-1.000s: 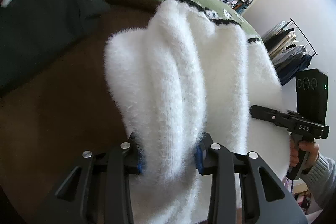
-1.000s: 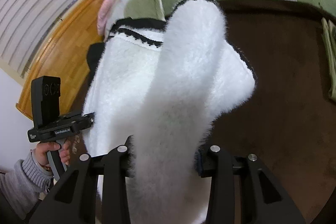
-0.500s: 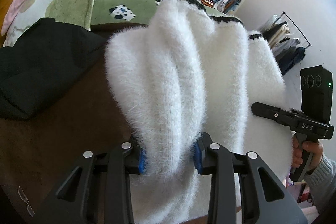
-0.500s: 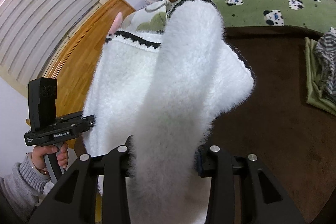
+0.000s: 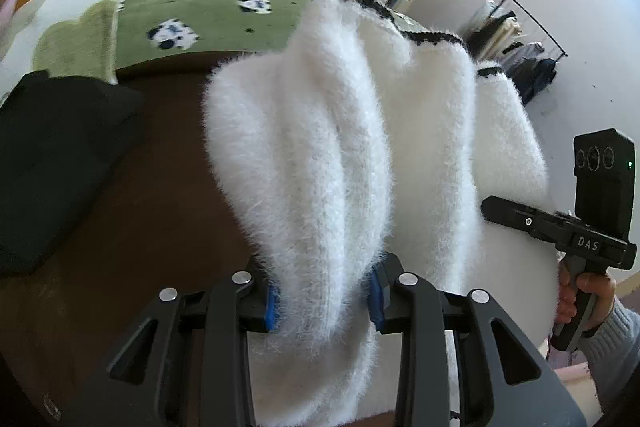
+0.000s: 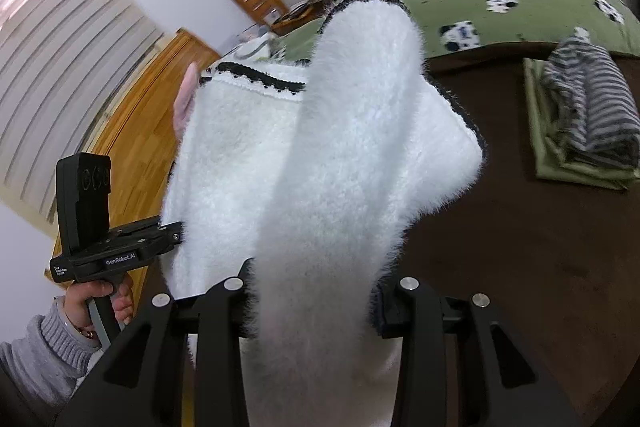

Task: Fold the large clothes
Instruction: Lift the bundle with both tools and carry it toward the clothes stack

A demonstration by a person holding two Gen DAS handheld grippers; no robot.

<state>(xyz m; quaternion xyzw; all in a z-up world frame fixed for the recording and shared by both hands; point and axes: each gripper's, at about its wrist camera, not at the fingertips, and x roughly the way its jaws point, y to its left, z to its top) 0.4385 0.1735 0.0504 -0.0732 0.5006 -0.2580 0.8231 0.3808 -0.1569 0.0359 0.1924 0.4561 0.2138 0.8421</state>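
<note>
Fluffy white sweater (image 5: 340, 147) with black trim, held aloft above brown bedspread (image 5: 140, 219), left gripper (image 5: 324, 297) clamped on one bunched fold, right gripper (image 6: 316, 303) clamped on another, green cow-print blanket (image 5: 216, 19) behind, striped folded garment (image 6: 588, 107) at right.

There is one white fluffy sweater (image 5: 328, 155). Two grippers are seen, the left gripper (image 5: 324, 301) and the right gripper (image 6: 312, 301). On the bed lie one black garment (image 5: 60, 163), one striped garment (image 6: 588, 107) and one green pillow (image 5: 68, 35).
</note>
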